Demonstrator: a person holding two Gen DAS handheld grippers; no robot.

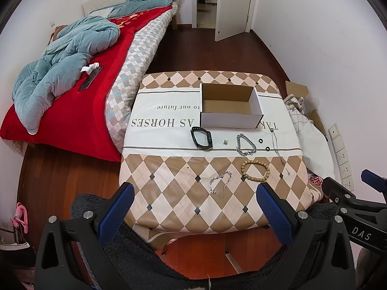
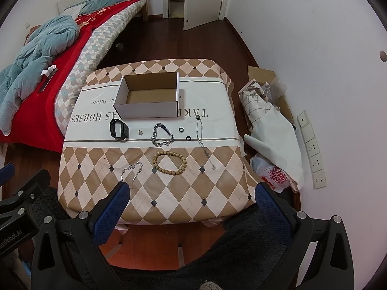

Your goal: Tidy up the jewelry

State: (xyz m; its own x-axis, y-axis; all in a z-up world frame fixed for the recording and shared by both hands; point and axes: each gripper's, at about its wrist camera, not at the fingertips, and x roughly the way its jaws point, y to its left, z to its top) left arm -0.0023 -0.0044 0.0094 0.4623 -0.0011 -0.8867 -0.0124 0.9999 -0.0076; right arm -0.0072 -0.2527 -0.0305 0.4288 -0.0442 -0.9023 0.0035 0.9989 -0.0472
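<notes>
Lying loose on the cloth-covered table (image 2: pixel 150 200), left to right: black wristband (image 2: pixel 118 129), springy and light, best pinched across its strap; small stud (image 2: pixel 140 132), tiny and easily lost; heavy silver link chain (image 2: pixel 162 135), limp and slippery; two black rings (image 2: pixel 184 134); long thin necklace (image 2: pixel 204 142), delicate and prone to tangling; nearer, fine silver bracelet (image 2: pixel 131 171) and wooden bead bracelet (image 2: pixel 169 160), probably light with beads giving firm grip. Behind them, white cardboard box (image 2: pixel 147 110), open-topped, nothing visible inside. Left gripper (image 1: pixel 194 193) and right gripper (image 2: pixel 192 192) both spread wide, holding nothing, hovering at the near table edge.
</notes>
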